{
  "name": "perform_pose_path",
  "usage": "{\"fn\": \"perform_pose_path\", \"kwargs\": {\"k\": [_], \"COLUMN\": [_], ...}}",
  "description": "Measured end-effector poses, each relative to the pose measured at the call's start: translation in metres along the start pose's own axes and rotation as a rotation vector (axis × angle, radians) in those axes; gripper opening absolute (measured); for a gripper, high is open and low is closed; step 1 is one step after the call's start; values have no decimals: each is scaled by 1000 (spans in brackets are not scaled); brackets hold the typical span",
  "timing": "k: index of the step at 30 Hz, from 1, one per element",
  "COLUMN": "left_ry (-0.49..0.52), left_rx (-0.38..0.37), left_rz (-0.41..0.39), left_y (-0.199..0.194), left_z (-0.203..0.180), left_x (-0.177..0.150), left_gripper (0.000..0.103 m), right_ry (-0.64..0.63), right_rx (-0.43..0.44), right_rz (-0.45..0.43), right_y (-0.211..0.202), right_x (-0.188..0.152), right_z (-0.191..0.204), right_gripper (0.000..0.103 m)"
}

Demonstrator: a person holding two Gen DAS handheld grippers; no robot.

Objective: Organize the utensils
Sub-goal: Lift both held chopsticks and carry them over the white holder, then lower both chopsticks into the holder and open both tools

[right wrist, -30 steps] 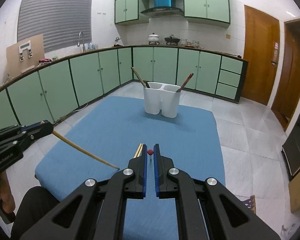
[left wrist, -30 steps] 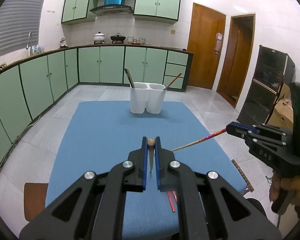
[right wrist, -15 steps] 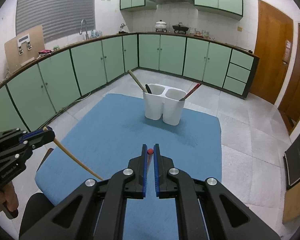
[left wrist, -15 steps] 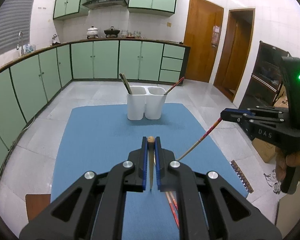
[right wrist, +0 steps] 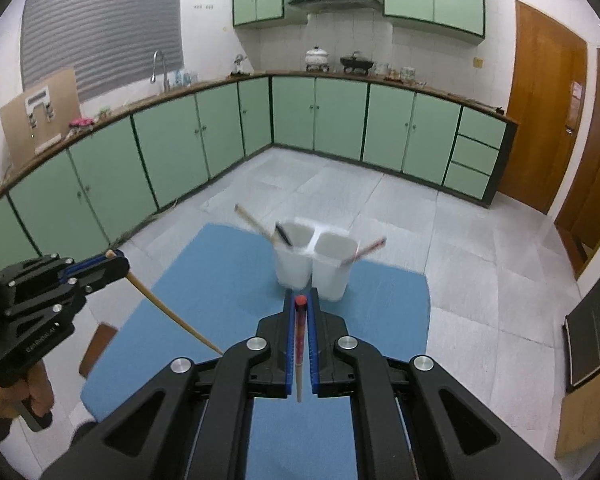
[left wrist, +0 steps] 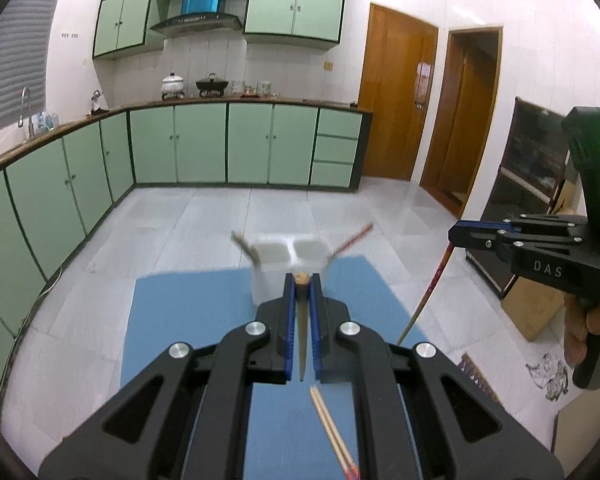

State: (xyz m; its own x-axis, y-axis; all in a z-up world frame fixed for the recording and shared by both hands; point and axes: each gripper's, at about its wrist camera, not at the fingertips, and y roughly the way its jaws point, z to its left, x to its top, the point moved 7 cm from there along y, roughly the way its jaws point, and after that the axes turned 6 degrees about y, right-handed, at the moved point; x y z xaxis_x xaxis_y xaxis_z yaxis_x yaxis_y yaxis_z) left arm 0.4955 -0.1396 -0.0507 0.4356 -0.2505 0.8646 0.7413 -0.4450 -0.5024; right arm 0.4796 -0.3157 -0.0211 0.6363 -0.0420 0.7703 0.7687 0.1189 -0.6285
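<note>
Carrying step: left gripper [left wrist: 302,280] clamped on wooden chopstick [left wrist: 301,344], right gripper [right wrist: 300,300] clamped on red chopstick [right wrist: 299,336]; next, tip into holder [right wrist: 314,264] compartments.

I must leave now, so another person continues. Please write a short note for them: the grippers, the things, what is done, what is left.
Left gripper: jaws shut on a plain wooden chopstick, held above the blue mat.
Right gripper: jaws shut on a red-ended chopstick.
White two-cup holder stands at the mat's far end, with utensils in each cup.
Done: both chopsticks picked up.
Left: put both in the holder, probably sorted; two chopsticks lie on the mat.
</note>
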Motion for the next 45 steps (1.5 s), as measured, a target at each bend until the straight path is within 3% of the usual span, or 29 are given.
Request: {"fn": "perform_pose_path", "kwargs": {"k": [11, 17, 23, 30, 34, 39, 42, 45], "left_ry": [-6, 2, 0, -4, -10, -2, 0, 1], "left_rx": [71, 100, 107, 104, 95, 92, 92, 110], "left_rz": [-111, -110, -47, 34, 23, -17, -47, -63], "left_y": [59, 109, 162, 194, 181, 143, 109, 77], "left_z": [23, 31, 44, 54, 58, 60, 59, 55], "left_x": [107, 123, 98, 63, 60, 63, 56, 38], "left_gripper": [6, 6, 6, 7, 19, 29, 38, 51], "right_ry": [52, 71, 95, 110, 111, 99, 91, 74], "right_rx": [-29, -60, -78, -57, -59, -46, -33, -21], "right_rz": [-144, -173, -124, -76, -96, -151, -189, -227], "right_y": [28, 73, 137, 168, 156, 110, 80, 46], "right_x": [113, 132, 109, 81, 77, 58, 38, -8], "right_z": [-8, -25, -51, -62, -67, -65, -59, -50], "right_gripper": [6, 6, 6, 9, 11, 12, 17, 22]}}
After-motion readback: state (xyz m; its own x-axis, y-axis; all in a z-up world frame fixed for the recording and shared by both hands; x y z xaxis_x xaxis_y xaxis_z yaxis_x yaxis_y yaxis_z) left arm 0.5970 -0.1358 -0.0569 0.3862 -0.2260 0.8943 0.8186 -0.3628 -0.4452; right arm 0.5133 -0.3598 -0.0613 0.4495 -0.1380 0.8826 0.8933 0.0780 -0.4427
